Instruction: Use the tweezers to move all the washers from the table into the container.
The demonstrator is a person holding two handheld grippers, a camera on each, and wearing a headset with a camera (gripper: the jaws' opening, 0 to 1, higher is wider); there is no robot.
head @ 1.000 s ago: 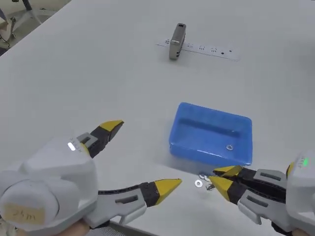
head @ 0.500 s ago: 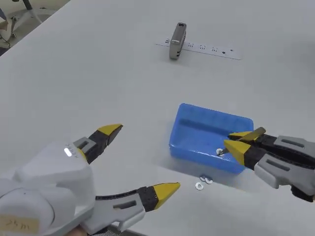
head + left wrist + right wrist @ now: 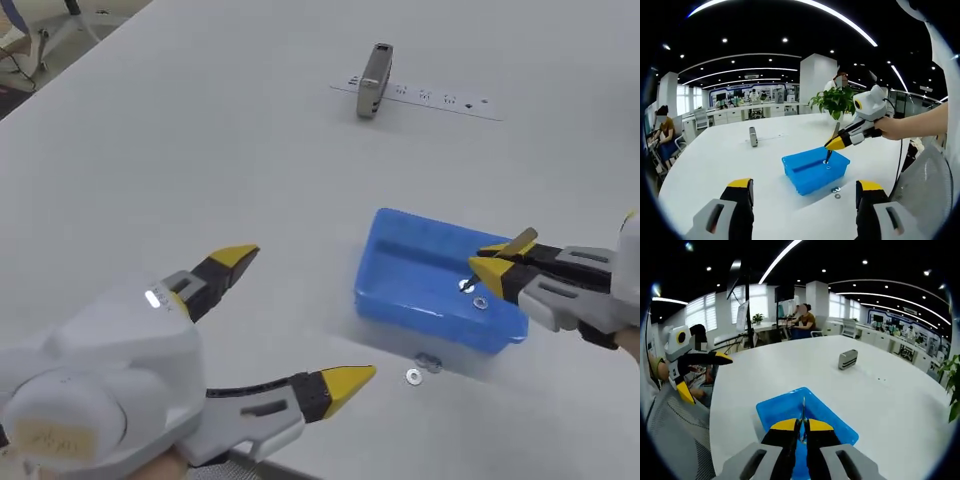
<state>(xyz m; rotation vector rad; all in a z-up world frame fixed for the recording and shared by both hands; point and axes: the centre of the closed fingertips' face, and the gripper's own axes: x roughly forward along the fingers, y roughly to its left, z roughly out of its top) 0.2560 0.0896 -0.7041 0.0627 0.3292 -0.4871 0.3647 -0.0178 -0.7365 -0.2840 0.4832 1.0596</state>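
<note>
Tweezers [image 3: 520, 242] over container [image 3: 400, 250], left gripper [image 3: 303, 316] label [image 3: 45, 437] (unreadable)

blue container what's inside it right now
Two washers show inside the blue container, one right at the tip of the tweezers held in the shut right gripper. That gripper covers the floor at the right end.

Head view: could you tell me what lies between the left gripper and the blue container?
In the head view, just bare table between left gripper and blue container; two washers sit aside, by its front wall.
</note>
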